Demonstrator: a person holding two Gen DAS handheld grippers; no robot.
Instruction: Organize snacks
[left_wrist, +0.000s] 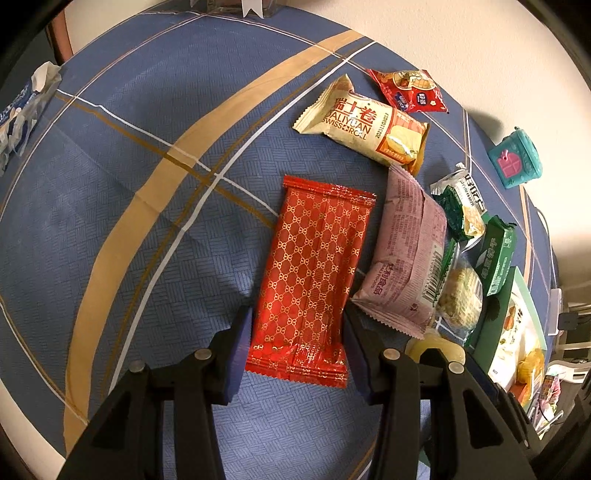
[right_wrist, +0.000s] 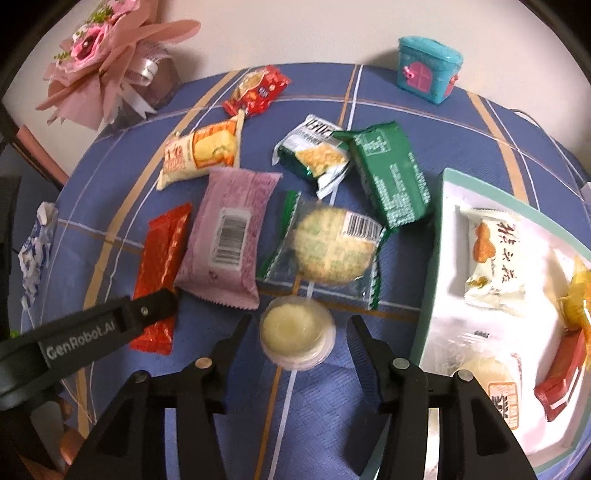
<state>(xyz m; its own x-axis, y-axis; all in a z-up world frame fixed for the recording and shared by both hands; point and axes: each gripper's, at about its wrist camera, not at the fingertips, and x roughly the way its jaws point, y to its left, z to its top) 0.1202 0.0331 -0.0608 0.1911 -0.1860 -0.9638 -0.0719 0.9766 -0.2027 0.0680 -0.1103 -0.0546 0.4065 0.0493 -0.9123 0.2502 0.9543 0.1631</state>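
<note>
My left gripper (left_wrist: 297, 325) is open, its fingers either side of the near end of a red gold-patterned packet (left_wrist: 314, 273) lying flat on the blue cloth; the packet also shows in the right wrist view (right_wrist: 162, 266). My right gripper (right_wrist: 299, 325) is open around a small round jelly cup (right_wrist: 295, 332), not clamped. A pink packet (right_wrist: 229, 236), a clear-wrapped round cake (right_wrist: 332, 247), a green packet (right_wrist: 391, 173), a green-white cracker pack (right_wrist: 314, 155), a Swiss roll pack (left_wrist: 365, 125) and a small red packet (left_wrist: 410, 90) lie scattered on the cloth.
A white tray with a teal rim (right_wrist: 443, 236) at the right holds several snacks. A teal toy box (right_wrist: 428, 68) stands at the back. A pink flower bouquet (right_wrist: 107, 55) is at the back left. Crumpled blue-white wrapping (left_wrist: 22, 110) lies at the table's left edge.
</note>
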